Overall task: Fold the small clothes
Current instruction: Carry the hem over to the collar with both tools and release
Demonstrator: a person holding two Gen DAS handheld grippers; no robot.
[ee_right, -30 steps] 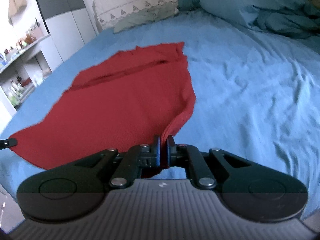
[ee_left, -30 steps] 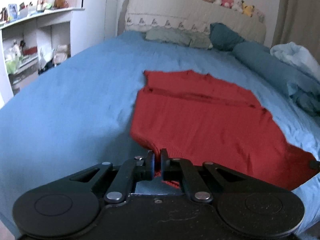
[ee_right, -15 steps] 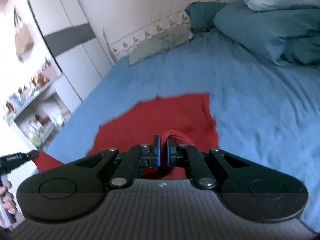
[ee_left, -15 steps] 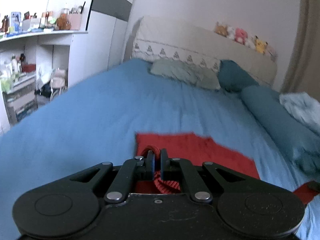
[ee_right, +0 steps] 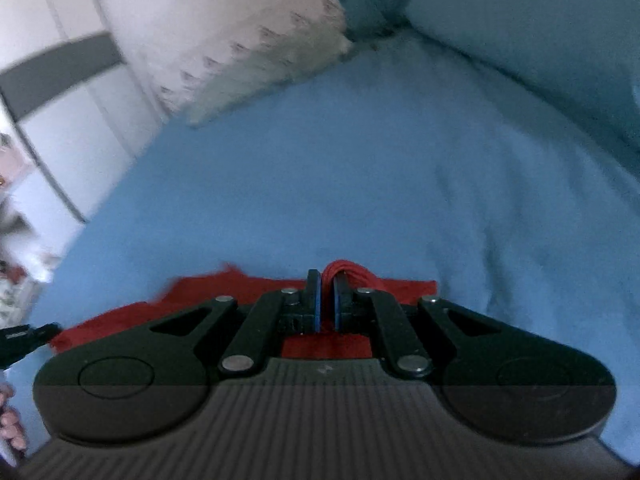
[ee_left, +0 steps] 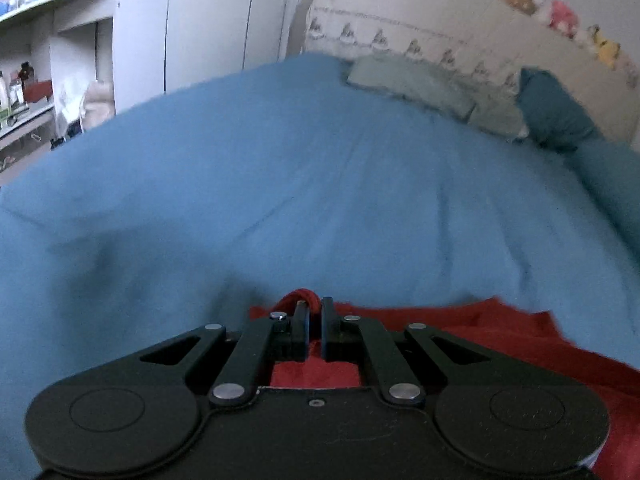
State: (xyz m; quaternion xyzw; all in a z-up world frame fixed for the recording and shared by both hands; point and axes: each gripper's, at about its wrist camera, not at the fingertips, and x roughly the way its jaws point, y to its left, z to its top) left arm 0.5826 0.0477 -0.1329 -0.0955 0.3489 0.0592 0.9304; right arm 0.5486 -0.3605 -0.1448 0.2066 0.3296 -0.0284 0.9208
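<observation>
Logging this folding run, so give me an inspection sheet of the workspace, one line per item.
Surface: blue bedsheet, wrinkled.
Job's things: red garment, lying under both grippers, an edge bunched in each.
Clutter: grey-green pillow, teal pillow, blue duvet by the headboard.
Grippers: left gripper shut on the red garment; right gripper shut on the red garment.
Cables: nothing seen.
Surroundings: shelf unit, plush toys on the headboard, blurred.
</observation>
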